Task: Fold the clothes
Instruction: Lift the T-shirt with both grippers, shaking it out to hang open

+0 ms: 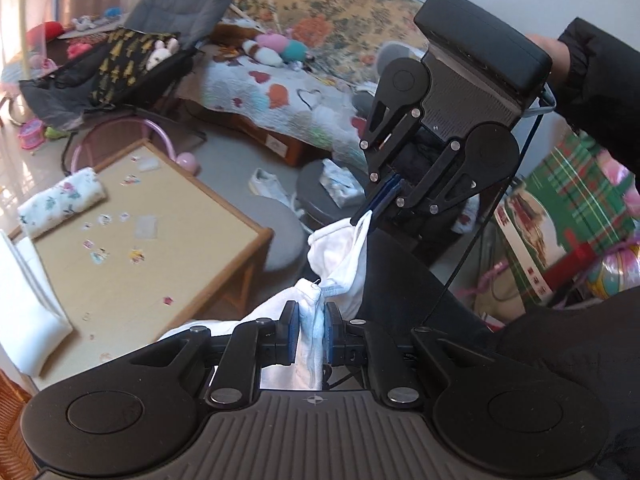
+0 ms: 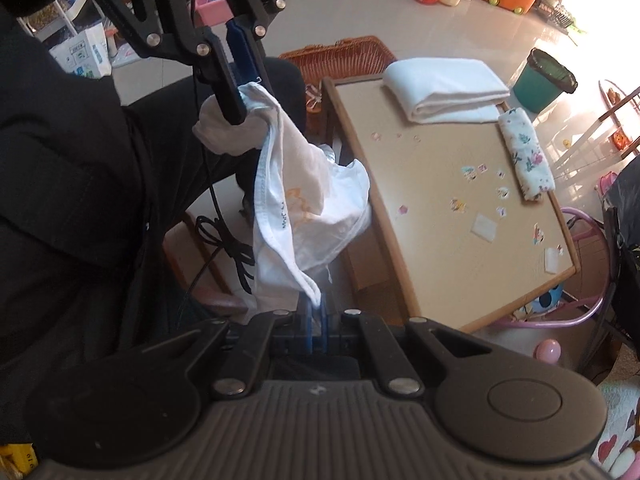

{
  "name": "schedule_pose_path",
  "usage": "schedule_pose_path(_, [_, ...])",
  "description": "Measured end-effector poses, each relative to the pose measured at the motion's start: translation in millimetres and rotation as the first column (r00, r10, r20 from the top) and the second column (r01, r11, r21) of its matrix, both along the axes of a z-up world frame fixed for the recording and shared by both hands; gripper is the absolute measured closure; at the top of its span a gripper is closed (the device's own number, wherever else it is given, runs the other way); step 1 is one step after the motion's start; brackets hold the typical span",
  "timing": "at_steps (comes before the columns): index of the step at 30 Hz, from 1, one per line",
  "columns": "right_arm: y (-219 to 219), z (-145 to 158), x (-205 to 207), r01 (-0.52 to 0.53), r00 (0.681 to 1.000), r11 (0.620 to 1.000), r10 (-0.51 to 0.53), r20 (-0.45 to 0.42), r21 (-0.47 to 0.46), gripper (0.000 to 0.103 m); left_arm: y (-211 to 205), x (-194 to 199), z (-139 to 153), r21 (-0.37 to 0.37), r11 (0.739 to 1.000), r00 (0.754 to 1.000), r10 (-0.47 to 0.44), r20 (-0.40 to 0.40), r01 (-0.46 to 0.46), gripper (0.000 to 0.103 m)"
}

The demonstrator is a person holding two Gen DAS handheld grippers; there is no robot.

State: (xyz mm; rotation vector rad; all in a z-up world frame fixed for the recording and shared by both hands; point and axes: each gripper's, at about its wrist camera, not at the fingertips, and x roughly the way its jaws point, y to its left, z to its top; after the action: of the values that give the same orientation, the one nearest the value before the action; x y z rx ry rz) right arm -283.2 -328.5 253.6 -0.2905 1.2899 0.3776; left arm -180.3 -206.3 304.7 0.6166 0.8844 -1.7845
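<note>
A small white garment point(image 1: 344, 256) hangs in the air between both grippers, beside the low wooden table point(image 1: 168, 248). In the left wrist view my left gripper point(image 1: 312, 332) is shut on a bunched edge of it, and my right gripper point(image 1: 372, 212) pinches another edge higher up. From the right wrist view, my right gripper point(image 2: 316, 312) is shut on a lower corner of the garment point(image 2: 304, 192), which sags with a faint orange print. My left gripper point(image 2: 236, 108) grips its top edge. A dark-clothed lap point(image 2: 80, 168) lies behind the cloth.
On the table point(image 2: 440, 216) lie a folded white cloth point(image 2: 444, 92), a rolled floral cloth point(image 2: 526, 156) and several stickers. A wicker basket point(image 2: 340, 56) and a green bin point(image 2: 544, 80) stand beyond it. A grey round stool point(image 1: 280, 240) and a quilt-covered sofa point(image 1: 280, 88) are nearby.
</note>
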Motion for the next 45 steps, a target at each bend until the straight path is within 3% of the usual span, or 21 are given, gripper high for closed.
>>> schedule_pose_path(8, [11.4,-4.9,-2.0,-0.014,1.000,1.000,0.014,-0.022,-0.020,0.098,-0.2,-3.5,-13.5,0.033,0.999,1.000,-0.018,0.009,0.018,0.090])
schedule_pose_path(19, [-22.3,-18.2,38.5,0.073,0.995,0.991,-0.064,0.081,-0.110,0.099,-26.2,44.1,-29.7,0.033,0.985,0.985,0.166,0.044,-0.168,0.090])
schedule_pose_path(26, [-55.7,-35.6,78.8,0.153,0.980,0.971,-0.125,0.157,-0.184,0.099,-52.5,88.3,-38.4,0.013,0.945,0.945,0.325,0.036,-0.326,0.090])
schedule_pose_path(33, [-101.7,-61.1,122.2,0.297,0.943,0.929,-0.248,0.223,-0.220,0.099,-85.2,132.4,-57.6,0.015,0.892,0.892,0.452,0.026,-0.452,0.090])
schedule_pose_path(45, [-144.1,-113.2,183.6,0.412,0.901,0.878,-0.351,0.257,-0.246,0.099,-145.6,198.3,-110.1,0.054,0.817,0.818,0.568,0.089,-0.574,0.090])
